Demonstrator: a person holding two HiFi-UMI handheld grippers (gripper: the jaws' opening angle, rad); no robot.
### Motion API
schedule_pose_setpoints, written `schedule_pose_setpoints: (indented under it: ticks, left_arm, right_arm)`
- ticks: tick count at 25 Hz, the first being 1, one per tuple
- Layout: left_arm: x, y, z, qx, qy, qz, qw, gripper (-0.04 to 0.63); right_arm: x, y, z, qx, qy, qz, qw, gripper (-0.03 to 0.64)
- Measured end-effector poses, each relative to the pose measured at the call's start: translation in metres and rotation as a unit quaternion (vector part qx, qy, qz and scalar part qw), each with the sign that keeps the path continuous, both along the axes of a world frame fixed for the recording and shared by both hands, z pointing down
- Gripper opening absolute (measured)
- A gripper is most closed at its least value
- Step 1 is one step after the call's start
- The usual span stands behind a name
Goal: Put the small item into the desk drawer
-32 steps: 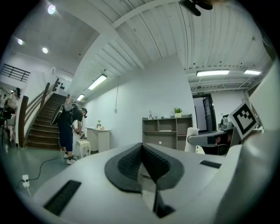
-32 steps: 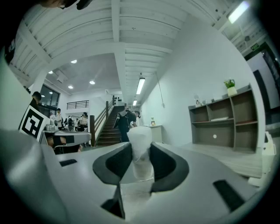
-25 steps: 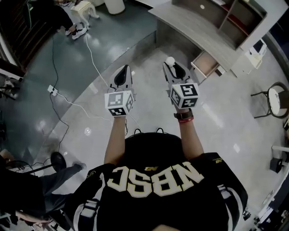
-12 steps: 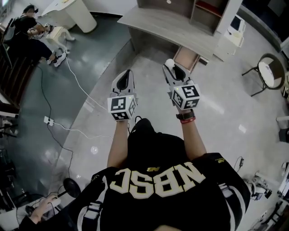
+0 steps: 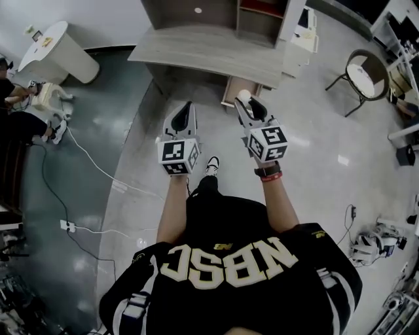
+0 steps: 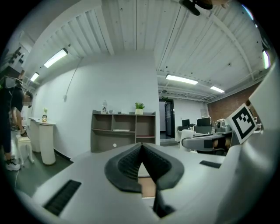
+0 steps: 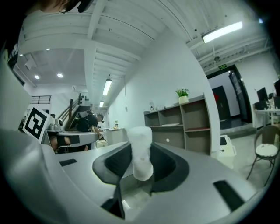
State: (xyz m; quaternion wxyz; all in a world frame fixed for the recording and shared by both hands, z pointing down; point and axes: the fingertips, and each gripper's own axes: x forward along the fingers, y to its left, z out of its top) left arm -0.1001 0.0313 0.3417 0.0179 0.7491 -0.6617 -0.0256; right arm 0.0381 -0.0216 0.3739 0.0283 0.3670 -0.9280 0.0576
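My right gripper (image 5: 245,99) is shut on a small white item (image 5: 244,95), which stands upright between its dark pads (image 7: 114,164); in the right gripper view the small white item (image 7: 141,151) pokes above the jaws. My left gripper (image 5: 185,105) is shut with nothing in it, its ribbed pads (image 6: 129,162) pressed together. Both are held out in front of me, above the floor. Ahead stands the grey desk (image 5: 209,49), and its wooden drawer (image 5: 236,90) is pulled open just beyond the right gripper.
A shelf unit (image 5: 216,10) sits on the desk, with a white cabinet (image 5: 304,39) to its right. A round-seat chair (image 5: 364,72) stands at the far right. A white pedestal (image 5: 59,52) and a floor cable (image 5: 91,163) lie to the left.
The desk and its open drawer have come closer and swung toward the middle of the head view. Both grippers keep the same pose, the white item still held.
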Motion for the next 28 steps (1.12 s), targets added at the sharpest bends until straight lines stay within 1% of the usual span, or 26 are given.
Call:
schedule_pose_setpoints:
  ticks: [3,8,12,14,17,20,22,28]
  left_arm:
    - [0.004,-0.041,0.0,-0.001,0.002,0.039,0.9992,0.014]
    - [0.006,-0.104,-0.003,0.0,0.006,0.098,0.9951,0.014]
    - [-0.001,-0.149,0.002,-0.006,0.025,0.125,0.9919,0.014]
    - [0.0,-0.166,0.009,-0.014,0.025,0.139,0.9899,0.014]
    - [0.005,-0.189,0.022,-0.03,0.022,0.166,0.9854,0.014]
    - [0.003,-0.208,0.038,-0.046,0.031,0.189,0.9804,0.014]
    - [0.004,-0.22,0.049,-0.057,0.038,0.199,0.9776,0.014]
    - [0.029,-0.234,0.086,-0.089,0.047,0.228,0.9684,0.014]
  right_arm:
    - [-0.001,-0.025,0.001,-0.004,0.008,0.025,1.0,0.137]
    - [-0.012,-0.068,0.006,-0.017,0.015,0.06,0.998,0.138]
    - [-0.022,-0.101,0.013,-0.028,0.025,0.078,0.996,0.138]
    - [-0.021,-0.116,0.018,-0.036,0.025,0.094,0.995,0.138]
    - [-0.016,-0.136,0.028,-0.05,0.024,0.123,0.991,0.138]
    - [-0.013,-0.151,0.044,-0.069,0.031,0.146,0.986,0.138]
    - [-0.012,-0.159,0.056,-0.083,0.042,0.154,0.984,0.138]
    - [0.006,-0.165,0.101,-0.127,0.065,0.168,0.975,0.138]
